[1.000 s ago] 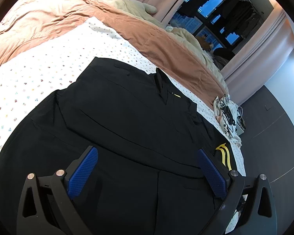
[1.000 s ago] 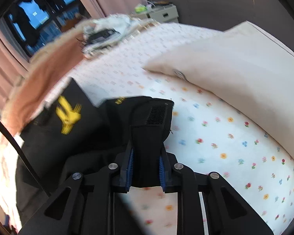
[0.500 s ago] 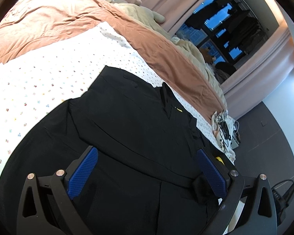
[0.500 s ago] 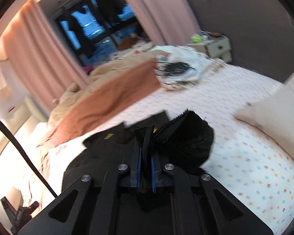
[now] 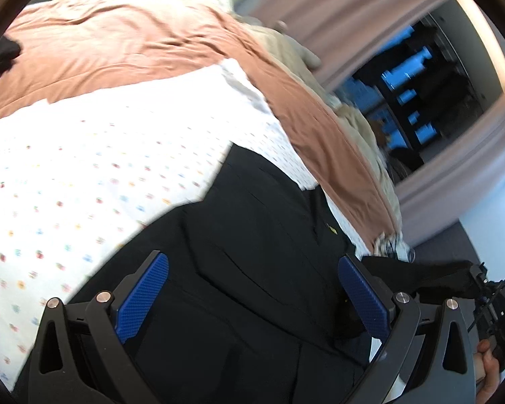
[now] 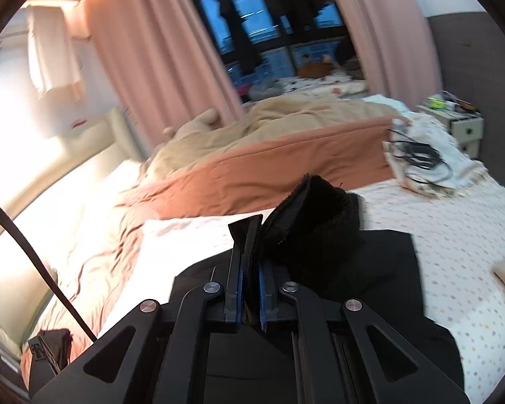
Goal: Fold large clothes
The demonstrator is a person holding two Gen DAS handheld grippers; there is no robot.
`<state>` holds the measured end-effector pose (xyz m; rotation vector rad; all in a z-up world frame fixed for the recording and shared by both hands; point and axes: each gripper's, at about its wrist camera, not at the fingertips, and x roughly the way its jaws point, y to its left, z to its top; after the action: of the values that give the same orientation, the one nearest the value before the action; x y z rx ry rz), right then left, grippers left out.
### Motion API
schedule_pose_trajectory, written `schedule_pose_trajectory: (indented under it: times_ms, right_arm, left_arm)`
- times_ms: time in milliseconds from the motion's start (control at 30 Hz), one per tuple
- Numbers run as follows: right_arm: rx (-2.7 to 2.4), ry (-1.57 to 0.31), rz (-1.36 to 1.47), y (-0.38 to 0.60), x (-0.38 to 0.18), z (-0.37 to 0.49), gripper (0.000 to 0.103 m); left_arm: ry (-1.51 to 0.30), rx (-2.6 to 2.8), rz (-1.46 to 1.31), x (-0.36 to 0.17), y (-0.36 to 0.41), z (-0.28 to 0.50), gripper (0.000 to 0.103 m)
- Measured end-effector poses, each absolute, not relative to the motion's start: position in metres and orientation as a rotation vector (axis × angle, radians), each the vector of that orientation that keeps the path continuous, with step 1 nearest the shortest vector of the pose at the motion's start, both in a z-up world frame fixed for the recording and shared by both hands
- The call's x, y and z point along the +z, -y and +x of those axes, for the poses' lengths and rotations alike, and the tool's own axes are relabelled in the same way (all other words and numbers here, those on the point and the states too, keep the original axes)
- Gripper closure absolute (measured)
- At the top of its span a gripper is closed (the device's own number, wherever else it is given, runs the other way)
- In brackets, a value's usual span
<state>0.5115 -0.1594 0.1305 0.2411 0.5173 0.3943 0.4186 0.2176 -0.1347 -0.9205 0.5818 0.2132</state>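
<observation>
My right gripper (image 6: 250, 269) is clamped on a bunched fold of the black garment (image 6: 353, 269), with the cloth rising above the pads (image 6: 239, 289) and held up over the bed. The rest of the garment lies spread flat on the floral sheet (image 5: 84, 175). My left gripper (image 5: 252, 296) is wide apart with nothing between its blue pads (image 5: 144, 296), poised over the flat part of the garment (image 5: 252, 235). An orange blanket (image 6: 269, 175) runs beside the garment, toward the curtains (image 6: 144, 50). A tangle of cables (image 6: 421, 158) sits on a white cloth at the bed's far corner.
</observation>
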Motion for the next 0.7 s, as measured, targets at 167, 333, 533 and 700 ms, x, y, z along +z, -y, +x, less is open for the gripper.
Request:
schedule_pose_trajectory:
  times_ms: [167,333,533,700]
  right_arm:
    - [0.474,-0.592,0.258,0.128,0.093,0.555,0.098]
    - [0.519,-0.683,0.263,0.109,0.057,0.588,0.077]
    - [0.568,-0.735,0.305,0.120,0.035,0.596,0.018]
    - [0.483,-0.733,0.397,0.166,0.026,0.569,0.018]
  left_arm:
    - [-0.554,0.267,-0.975,-0.142,-0.245,0.405,0.000]
    - [-0.554,0.298,-0.985,-0.148,-0.255,0.402,0.000]
    - [-0.560,0.297,-0.976,-0.148,-0.256,0.405,0.000]
    - [-0.574,0.279,-0.956,-0.149,-0.249,0.409,0.000]
